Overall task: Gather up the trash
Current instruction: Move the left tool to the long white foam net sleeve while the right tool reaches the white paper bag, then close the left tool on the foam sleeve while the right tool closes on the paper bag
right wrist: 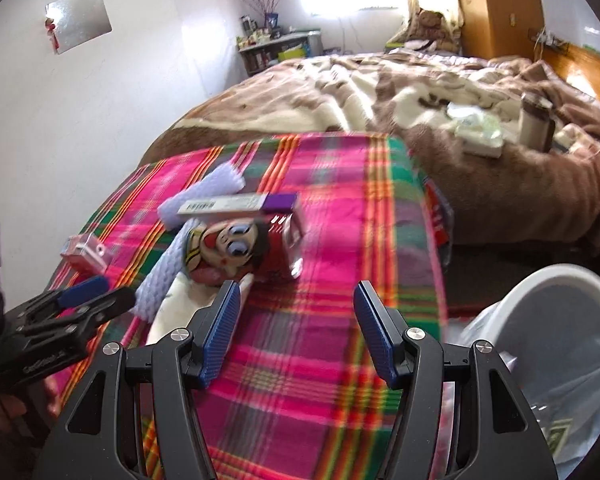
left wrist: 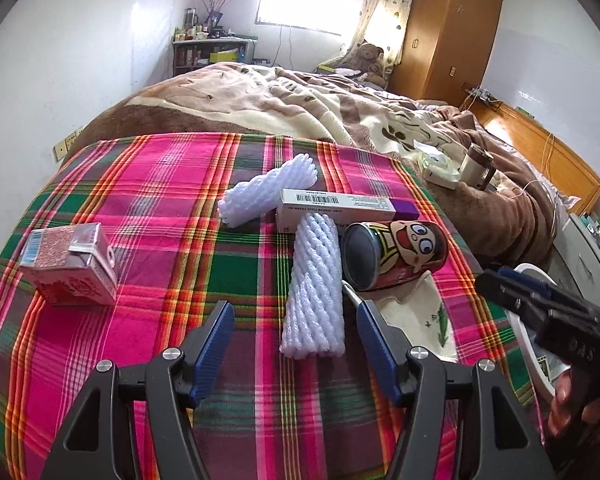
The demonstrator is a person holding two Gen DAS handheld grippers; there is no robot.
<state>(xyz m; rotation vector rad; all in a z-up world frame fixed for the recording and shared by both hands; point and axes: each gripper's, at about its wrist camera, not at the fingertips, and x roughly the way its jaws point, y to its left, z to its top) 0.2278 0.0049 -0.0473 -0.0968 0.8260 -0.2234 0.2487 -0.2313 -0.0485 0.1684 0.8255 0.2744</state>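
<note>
On the plaid cloth (left wrist: 148, 200) lie a near white foam net sleeve (left wrist: 316, 288), a second foam sleeve (left wrist: 268, 192) behind it, a long white and purple box (left wrist: 344, 206), a red cartoon can (left wrist: 396, 254) on its side, a pink carton (left wrist: 72, 268) at the left and a cream paper scrap (left wrist: 416, 320). My left gripper (left wrist: 296, 344) is open and empty, its jaws either side of the near sleeve's end. My right gripper (right wrist: 296, 328) is open and empty above the cloth, just short of the can (right wrist: 236, 248). It also shows at the right in the left wrist view (left wrist: 540, 304).
A white bin with a plastic liner (right wrist: 560, 344) stands off the cloth's right edge. Behind is a bed with a brown blanket (left wrist: 300, 100), holding a mug (left wrist: 476, 164) and a tissue pack (left wrist: 440, 168). A wardrobe (left wrist: 448, 32) stands at the back right.
</note>
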